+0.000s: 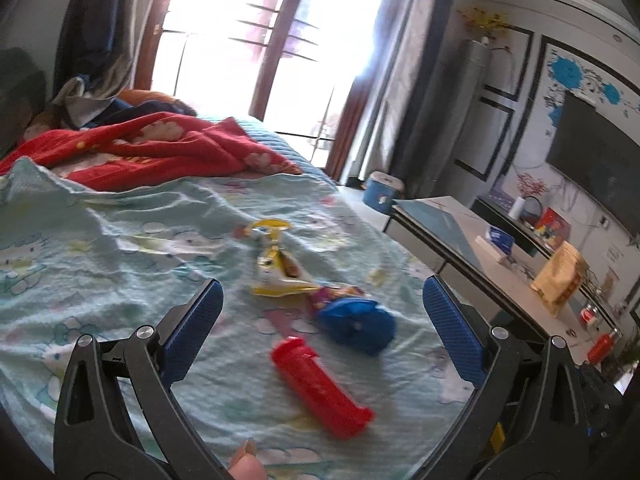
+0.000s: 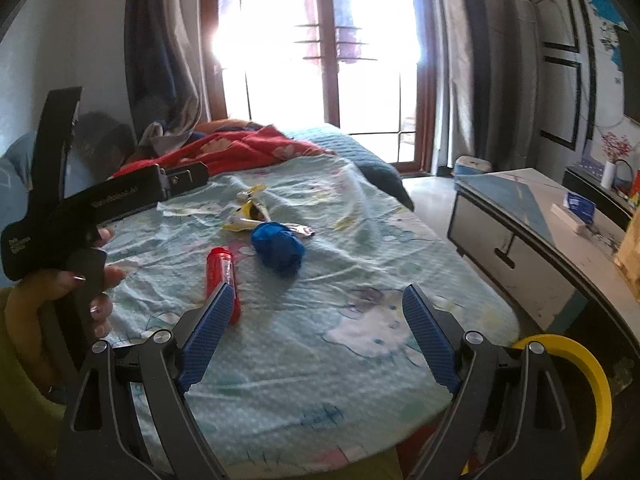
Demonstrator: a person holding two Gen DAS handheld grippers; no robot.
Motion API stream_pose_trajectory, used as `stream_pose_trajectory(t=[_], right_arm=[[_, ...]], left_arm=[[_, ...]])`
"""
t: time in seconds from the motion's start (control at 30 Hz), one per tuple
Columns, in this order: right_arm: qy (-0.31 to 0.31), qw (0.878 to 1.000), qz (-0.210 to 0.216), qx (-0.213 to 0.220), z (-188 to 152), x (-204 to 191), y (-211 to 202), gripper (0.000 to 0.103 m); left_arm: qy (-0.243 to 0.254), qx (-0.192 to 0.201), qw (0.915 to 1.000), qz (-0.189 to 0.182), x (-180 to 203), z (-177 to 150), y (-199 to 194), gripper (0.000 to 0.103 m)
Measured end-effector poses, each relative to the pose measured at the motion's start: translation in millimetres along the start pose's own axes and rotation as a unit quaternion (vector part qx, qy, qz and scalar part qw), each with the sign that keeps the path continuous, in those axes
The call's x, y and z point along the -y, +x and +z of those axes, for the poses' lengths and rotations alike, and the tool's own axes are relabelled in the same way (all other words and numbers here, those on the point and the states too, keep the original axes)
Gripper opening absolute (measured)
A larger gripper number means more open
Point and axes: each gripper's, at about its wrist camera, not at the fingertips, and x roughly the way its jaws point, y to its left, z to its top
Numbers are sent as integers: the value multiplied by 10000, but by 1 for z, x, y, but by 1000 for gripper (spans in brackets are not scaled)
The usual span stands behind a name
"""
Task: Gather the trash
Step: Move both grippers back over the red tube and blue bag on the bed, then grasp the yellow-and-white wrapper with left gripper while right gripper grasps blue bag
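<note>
Three pieces of trash lie on the bed's light green sheet (image 1: pixel 120 240): a red plastic tube (image 1: pixel 320 390), a crumpled blue wad (image 1: pixel 358 326) and a yellow-white snack wrapper (image 1: pixel 276 270). My left gripper (image 1: pixel 322 306) is open and empty, with the tube and the wad lying between and just beyond its fingers. The right wrist view shows the same tube (image 2: pixel 220 276), wad (image 2: pixel 278 250) and wrapper (image 2: pixel 250 214) farther off. My right gripper (image 2: pixel 318 308) is open and empty above the sheet, the tube by its left fingertip. The left gripper's body (image 2: pixel 80 208) shows at left.
A red blanket (image 1: pixel 160 148) and pillows lie at the bed's far end by bright glass doors. A low table (image 1: pixel 500 256) with a tissue box and a brown bag stands right of the bed. A yellow rim (image 2: pixel 592 392) sits at the lower right. A blue bin (image 1: pixel 380 192) stands on the floor.
</note>
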Motion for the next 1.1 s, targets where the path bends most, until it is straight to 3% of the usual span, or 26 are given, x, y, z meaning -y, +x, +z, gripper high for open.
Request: stream_pose_trajectory(t=[0.37,0.67,0.87,0.97,1.1], right_arm=[[98,9980,290,-560,16,-6,81,83],[96,9961,401,-777,26,-11,122,78],[239,9940,483,-949,30,-5,141,66],[328,9921,589,-1058,29,-2,145,53],[390,9907,699,-1100,27,1,146,26]], left_arm=[[-437,-484,9977,165,-46,4,36,91],[-852,-1012,9911,-155,-61,5,73,71],[-1193,-1277,9840,-362,-68,10,96,56],[-1304,-1389,9807,-431,-69,11,106,49],[-1377,-1542,9771,-499,-67,10,117,45]])
